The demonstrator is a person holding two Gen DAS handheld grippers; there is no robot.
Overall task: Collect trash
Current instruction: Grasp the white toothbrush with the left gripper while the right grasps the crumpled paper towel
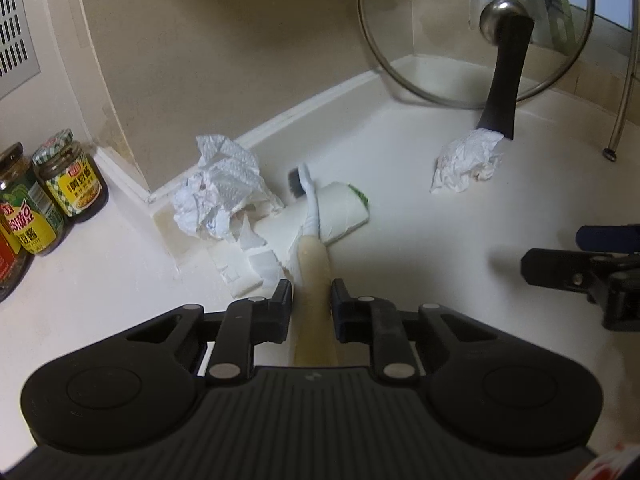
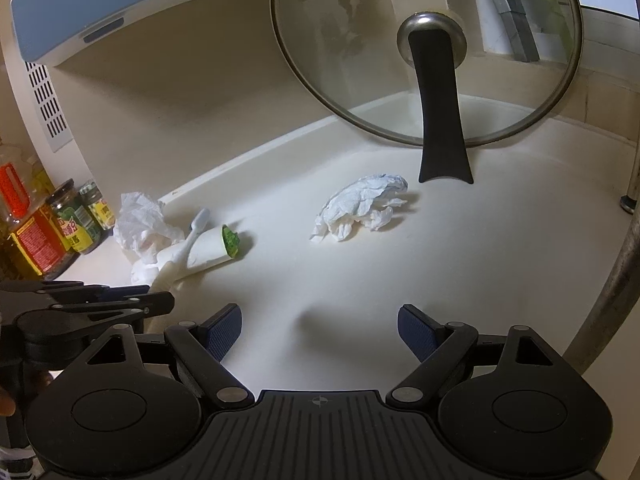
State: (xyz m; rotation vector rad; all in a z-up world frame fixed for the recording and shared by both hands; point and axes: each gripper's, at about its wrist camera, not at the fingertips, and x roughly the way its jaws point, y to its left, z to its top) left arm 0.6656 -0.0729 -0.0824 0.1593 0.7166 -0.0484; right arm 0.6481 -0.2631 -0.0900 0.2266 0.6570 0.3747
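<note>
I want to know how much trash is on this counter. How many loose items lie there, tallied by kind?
Crumpled paper wads: 2, one by the wall, one near the lid handle
Toothbrush: 1, with the left gripper shut on it
White tube with green end: 1
Total: 4

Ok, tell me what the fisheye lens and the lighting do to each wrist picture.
Left wrist view: the wall edge bows, the glass lid is softly blurred, and the right claw casts a faint shadow on the counter. Right wrist view: the lid bulges large, its glass reflective, the corners dark.
</note>
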